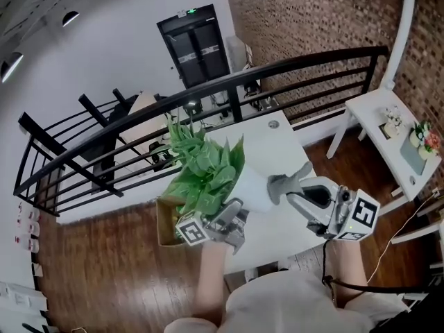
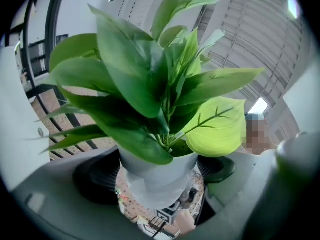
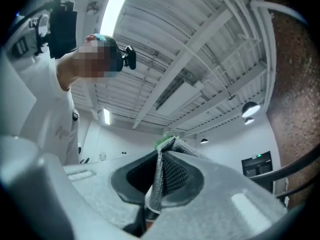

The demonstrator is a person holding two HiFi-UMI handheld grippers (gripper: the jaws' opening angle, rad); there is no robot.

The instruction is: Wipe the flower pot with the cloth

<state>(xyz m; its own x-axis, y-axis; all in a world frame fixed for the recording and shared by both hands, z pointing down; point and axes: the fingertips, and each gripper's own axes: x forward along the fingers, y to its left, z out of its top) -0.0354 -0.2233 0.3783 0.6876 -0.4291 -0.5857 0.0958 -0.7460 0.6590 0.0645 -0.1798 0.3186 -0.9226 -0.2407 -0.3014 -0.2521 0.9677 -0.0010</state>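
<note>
Left gripper, nearest in the head view, holds the white flower pot aloft over the table. The right gripper has the grey cloth at the pot's side; contact is probable, not confirmed.

Left gripper view: jaws clamped on the pot wall, leaves above.

Right gripper view: jaws pinch a cloth fold.

Recommendation: grip the pot firmly, press the fold flat, and wipe round the wall clear of the leaves.
</note>
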